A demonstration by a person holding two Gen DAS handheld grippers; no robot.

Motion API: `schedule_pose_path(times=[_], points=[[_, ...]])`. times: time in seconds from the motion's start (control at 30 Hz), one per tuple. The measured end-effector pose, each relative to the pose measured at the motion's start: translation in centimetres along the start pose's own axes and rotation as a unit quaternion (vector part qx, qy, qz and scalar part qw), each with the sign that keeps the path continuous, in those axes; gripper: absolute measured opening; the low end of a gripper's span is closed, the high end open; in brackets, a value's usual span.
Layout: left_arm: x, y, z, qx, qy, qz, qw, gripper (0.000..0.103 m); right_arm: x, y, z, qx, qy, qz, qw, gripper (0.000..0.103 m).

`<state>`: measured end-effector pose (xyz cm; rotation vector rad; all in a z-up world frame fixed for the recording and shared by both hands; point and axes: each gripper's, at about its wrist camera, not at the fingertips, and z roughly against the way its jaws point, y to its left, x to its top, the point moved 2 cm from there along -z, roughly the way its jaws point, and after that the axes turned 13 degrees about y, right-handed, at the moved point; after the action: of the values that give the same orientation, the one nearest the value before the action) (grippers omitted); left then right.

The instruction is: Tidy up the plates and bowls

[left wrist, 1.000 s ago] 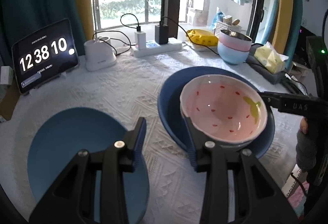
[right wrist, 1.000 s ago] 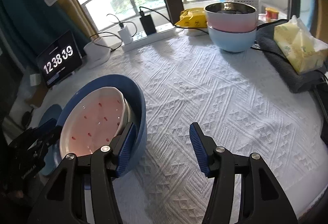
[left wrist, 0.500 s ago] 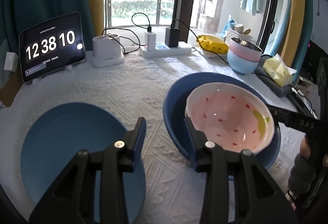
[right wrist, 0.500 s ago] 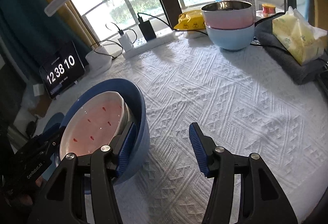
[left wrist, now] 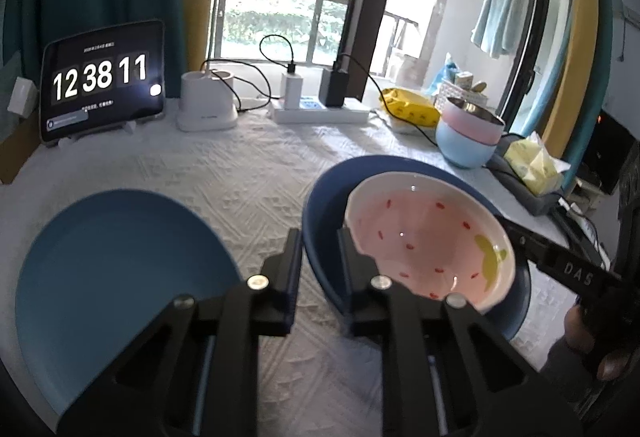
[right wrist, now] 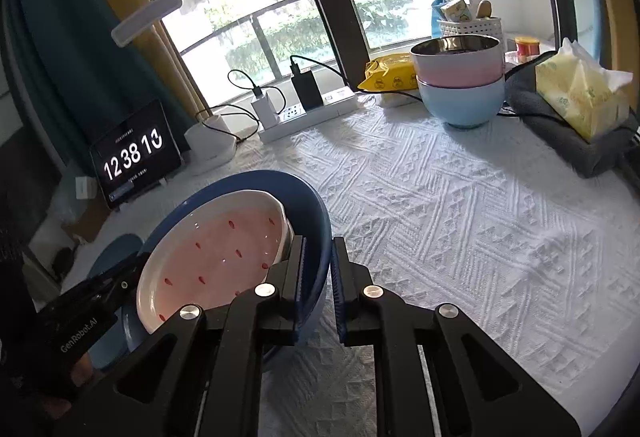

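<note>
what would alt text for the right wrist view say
The right gripper is clamped on the rim of a dark blue bowl that holds a pink strawberry bowl, over a white textured tablecloth. Stacked pink and blue bowls stand behind.

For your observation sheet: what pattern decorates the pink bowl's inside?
Small red flecks plus a yellow-green shape on the pink bowl; left wrist view.

The small print under the tablet clock [left wrist: 102,77] is too small to read, the light blue plate [left wrist: 120,285] is cut off by the left gripper's [left wrist: 318,257] fingers, and the pink bowl's [right wrist: 216,257] near rim is hidden.
</note>
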<state>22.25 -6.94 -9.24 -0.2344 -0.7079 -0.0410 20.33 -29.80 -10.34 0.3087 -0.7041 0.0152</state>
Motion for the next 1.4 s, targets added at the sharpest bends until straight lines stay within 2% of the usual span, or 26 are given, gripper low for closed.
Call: schedule_pose_path(times=[0.93, 1.4], points=[[-0.1, -0.1, 0.9, -0.019, -0.026, -0.006, 0.9994, 0.016, -0.1, 0.8, 0.7, -0.035, -0.011, 0.005, 0.999, 0.012], [0.2, 1.0, 2.5, -0.030, -0.046, 0.009, 0.9984, 0.016, 0.9, 2.2, 1.6, -0.028, -0.012, 0.009, 0.999, 0.012]])
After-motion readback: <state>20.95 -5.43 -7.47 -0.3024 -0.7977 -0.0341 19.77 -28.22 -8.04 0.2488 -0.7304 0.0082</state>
